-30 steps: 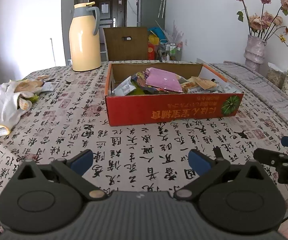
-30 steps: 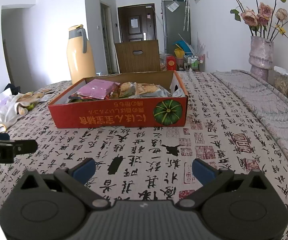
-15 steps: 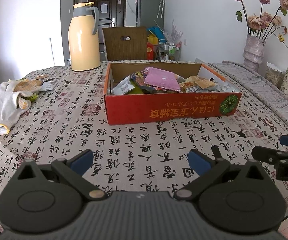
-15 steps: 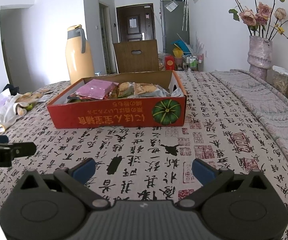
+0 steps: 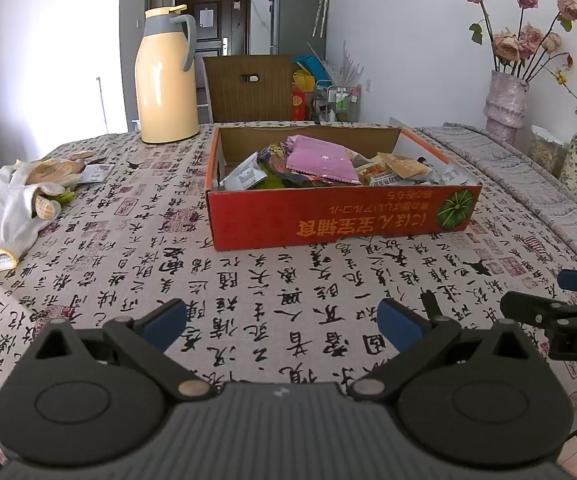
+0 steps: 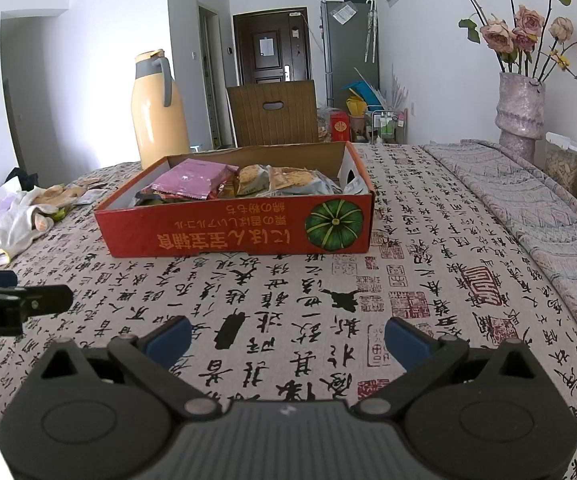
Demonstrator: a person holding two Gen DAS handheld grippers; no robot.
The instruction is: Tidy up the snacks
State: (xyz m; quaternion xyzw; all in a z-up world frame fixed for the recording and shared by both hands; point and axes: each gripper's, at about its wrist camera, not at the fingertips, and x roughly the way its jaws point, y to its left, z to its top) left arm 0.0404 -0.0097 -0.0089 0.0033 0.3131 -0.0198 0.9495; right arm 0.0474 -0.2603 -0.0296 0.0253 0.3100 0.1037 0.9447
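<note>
Both tools wide open and empty, short of the snack box.

The left tool [image 5: 282,326] and right tool [image 6: 288,338] hover side by side over the table [image 6: 428,248]. The red box [image 5: 340,216] lies ahead of both, well apart from their tips, holding the snack packets [image 5: 322,160], a pink one on top.
</note>
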